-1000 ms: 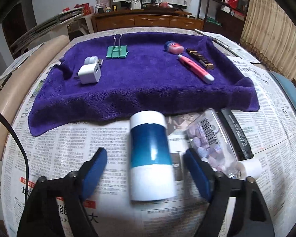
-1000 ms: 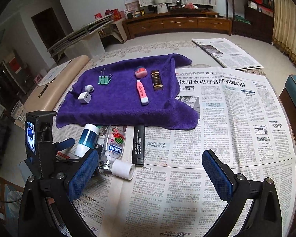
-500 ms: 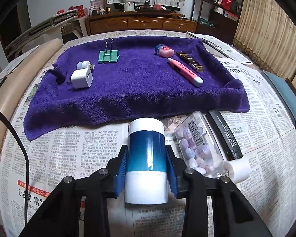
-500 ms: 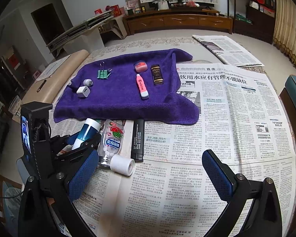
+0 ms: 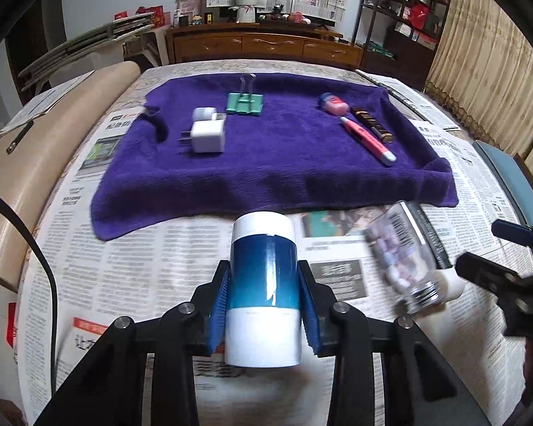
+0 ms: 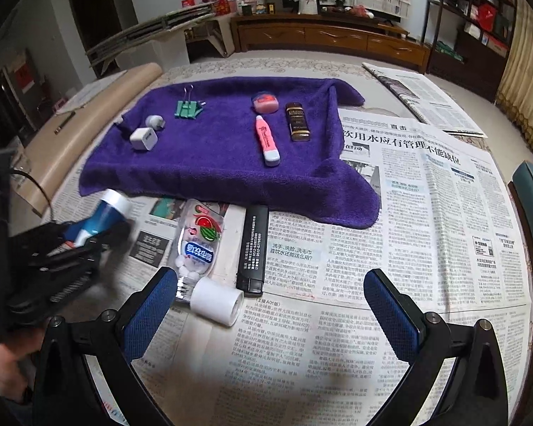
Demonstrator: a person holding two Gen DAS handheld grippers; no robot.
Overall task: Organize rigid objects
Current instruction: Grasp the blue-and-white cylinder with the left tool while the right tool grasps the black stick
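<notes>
Since a second ago the left gripper [image 5: 264, 296] has clamped the blue-and-white bottle [image 5: 263, 284] between its pads and lifted it, ready for the purple towel [image 5: 273, 163] ahead; the right gripper [image 6: 270, 314] gapes empty.

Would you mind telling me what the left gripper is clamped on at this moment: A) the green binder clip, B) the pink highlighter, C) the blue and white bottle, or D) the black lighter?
C: the left gripper has both blue pads pressed against the sides of the blue and white bottle, while the other three lie untouched elsewhere.
</notes>
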